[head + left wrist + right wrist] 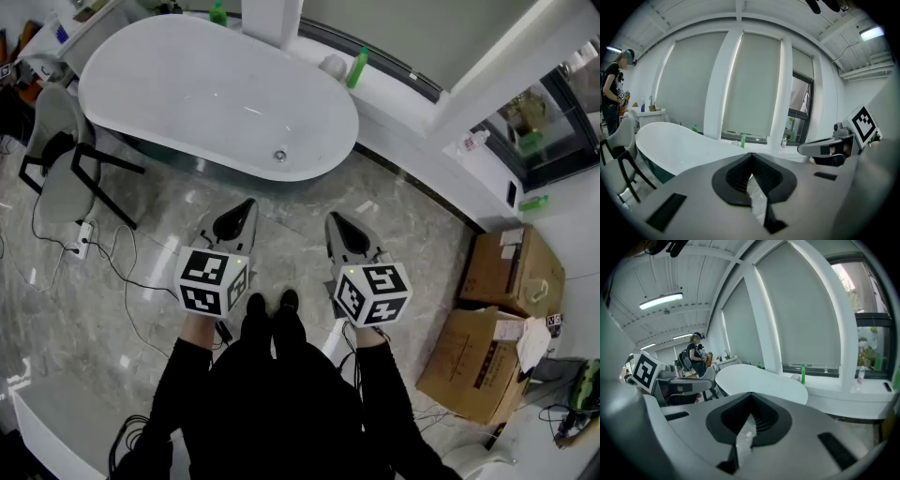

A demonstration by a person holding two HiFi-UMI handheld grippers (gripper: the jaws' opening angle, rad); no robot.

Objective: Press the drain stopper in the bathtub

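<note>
A white oval bathtub (187, 89) stands on the marble floor ahead of me. Its small round metal drain stopper (279, 156) sits in the tub bottom near the near right end. My left gripper (244, 208) and right gripper (335, 221) hang side by side over the floor, short of the tub rim, both pointing toward it. Each has its jaws together at a point with nothing held. In the left gripper view the shut left gripper (751, 157) faces the tub (679, 140); the right gripper view shows the shut right gripper (750, 397) and the tub (759, 380).
A grey chair (58, 159) and floor cables (103, 258) lie left of the tub. Green bottles (357, 67) stand on the window ledge behind it. Cardboard boxes (497, 328) sit at the right. Another person (696, 357) stands far off beyond the tub.
</note>
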